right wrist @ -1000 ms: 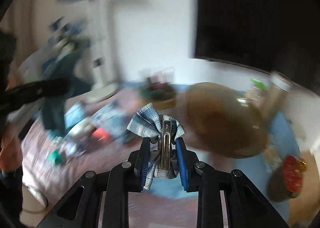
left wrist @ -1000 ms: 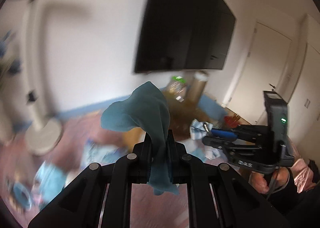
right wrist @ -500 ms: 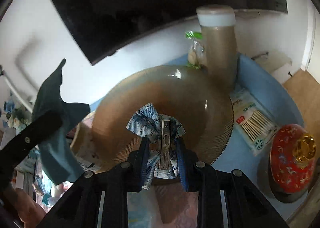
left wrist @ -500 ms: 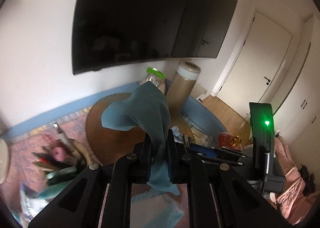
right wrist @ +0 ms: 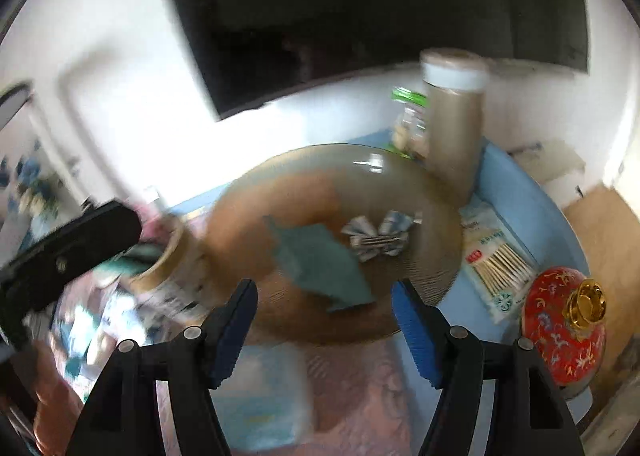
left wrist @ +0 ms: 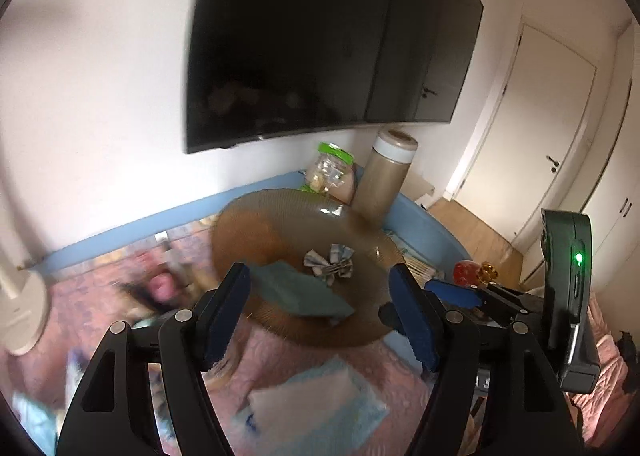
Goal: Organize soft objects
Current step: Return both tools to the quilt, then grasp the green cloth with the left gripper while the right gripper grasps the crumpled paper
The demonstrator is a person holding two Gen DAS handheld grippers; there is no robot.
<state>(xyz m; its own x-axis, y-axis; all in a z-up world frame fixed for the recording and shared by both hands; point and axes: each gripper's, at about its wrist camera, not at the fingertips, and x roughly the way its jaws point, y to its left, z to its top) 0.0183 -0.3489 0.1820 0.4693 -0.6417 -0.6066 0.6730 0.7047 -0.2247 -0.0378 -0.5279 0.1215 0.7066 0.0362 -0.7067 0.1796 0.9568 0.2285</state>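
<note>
A teal cloth (left wrist: 298, 288) (right wrist: 320, 260) lies on the brown ribbed glass plate (left wrist: 280, 223) (right wrist: 280, 191). Beside it, to its right, rests a blue plaid bow hair clip (left wrist: 330, 264) (right wrist: 378, 238). My left gripper (left wrist: 320, 314) hangs just above the plate's near edge; its jaws are opening and nothing is between them. My right gripper (right wrist: 324, 326) is likewise opening and empty, with the cloth lying beyond its fingertips. In the left wrist view the right gripper's blue pads (left wrist: 452, 292) show at the right.
A tall tan canister (left wrist: 386, 175) (right wrist: 454, 123) and a green-lidded jar (left wrist: 328, 169) stand behind the plate. A red lidded pot (right wrist: 564, 324) and a cotton-swab pack (right wrist: 496, 260) lie right. A light blue packet (left wrist: 316, 404) lies in front. Cluttered items sit at the left.
Both grippers went from shut to open. The teal cloth and the plaid bow clip dropped out of them onto the brown plate.
</note>
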